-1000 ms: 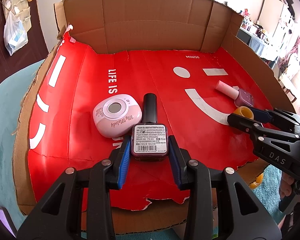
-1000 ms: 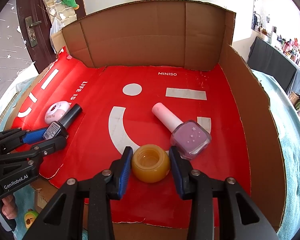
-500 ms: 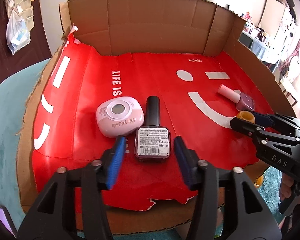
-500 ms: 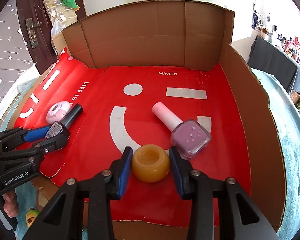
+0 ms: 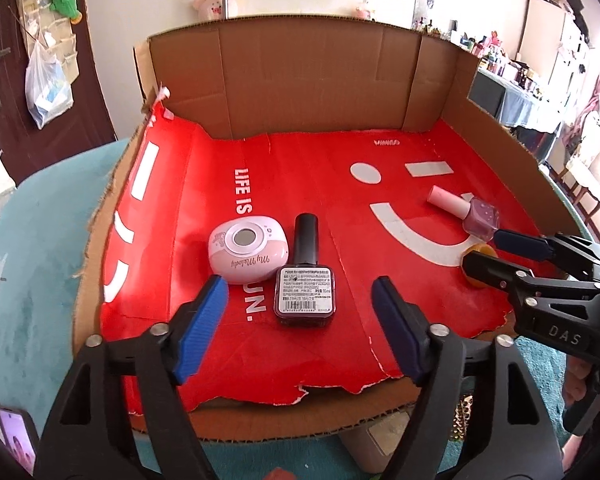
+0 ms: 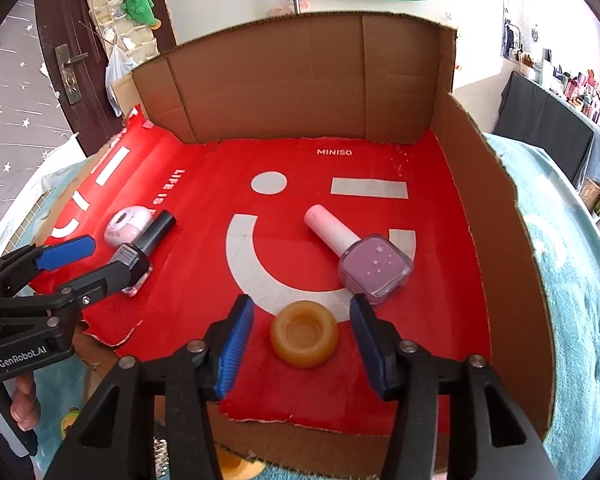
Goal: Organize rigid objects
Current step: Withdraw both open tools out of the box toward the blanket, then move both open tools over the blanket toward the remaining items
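Four things lie in the cardboard tray (image 6: 500, 240): two polish bottles, dark (image 5: 305, 280) and lilac (image 6: 374, 270), one pink case (image 5: 247, 254), one amber ring (image 6: 304, 334). Both grippers, left (image 5: 300, 300) and right (image 6: 302, 328), have just been opening their jaws, now apart and empty.

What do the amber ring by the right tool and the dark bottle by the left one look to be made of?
Amber ring: probably resin or soft plastic; translucent, matte, waxy, with rounded edges. Dark bottle: seems glass, with a thick, glossy, near-black square body, a printed paper label on its face, and a matte black cap, likely plastic. Both lie loose on the red liner.
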The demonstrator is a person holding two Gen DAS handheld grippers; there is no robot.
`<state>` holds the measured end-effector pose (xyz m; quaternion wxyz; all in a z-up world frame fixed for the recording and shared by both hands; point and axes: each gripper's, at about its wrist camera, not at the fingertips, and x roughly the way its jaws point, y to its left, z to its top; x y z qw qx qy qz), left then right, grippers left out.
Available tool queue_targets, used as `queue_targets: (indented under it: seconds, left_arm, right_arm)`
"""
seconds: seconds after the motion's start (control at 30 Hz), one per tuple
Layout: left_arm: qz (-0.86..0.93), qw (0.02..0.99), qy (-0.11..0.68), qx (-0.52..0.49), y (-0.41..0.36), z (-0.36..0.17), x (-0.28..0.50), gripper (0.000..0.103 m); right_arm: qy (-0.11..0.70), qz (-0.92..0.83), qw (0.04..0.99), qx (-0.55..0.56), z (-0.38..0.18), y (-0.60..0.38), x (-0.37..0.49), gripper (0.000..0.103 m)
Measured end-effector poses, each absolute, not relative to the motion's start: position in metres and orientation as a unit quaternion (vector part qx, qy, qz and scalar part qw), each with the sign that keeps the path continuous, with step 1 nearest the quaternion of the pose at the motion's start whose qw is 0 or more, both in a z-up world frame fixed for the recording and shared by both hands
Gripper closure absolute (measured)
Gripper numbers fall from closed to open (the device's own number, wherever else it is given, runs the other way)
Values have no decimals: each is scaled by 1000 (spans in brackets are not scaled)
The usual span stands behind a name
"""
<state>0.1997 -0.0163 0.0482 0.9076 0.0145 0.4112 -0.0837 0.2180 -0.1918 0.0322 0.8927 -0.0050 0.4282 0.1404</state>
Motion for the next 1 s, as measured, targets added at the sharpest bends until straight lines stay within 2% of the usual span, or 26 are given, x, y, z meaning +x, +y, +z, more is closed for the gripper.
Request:
queue_targets:
  seconds: [0.2,0.33,0.4,0.57,0.77,1.0]
  left_arm:
    - [-80,914,397,19,-17,59,190,10]
    - [-80,919,386,23,-19,65,183,8]
    - [-82,920,382,23,-19,68,179,4]
    - [-83,925,371,27,-22,73,169,2]
    - [-80,930,357,30,-23,79,158,0]
    - [-75,934,349,25,-20,83,147,0]
  right_arm:
    - [406,148,902,-9,46,-191,204,35]
    - [395,154,906,-6,55,-193,195,29]
    - [390,156,907,-4,57,-194,191,25]
    - [376,162,913,0,64,-197,181,11]
    - [357,167,919,8,72,-200,169,1]
    - [330,175,928,15,81,-203,153,0]
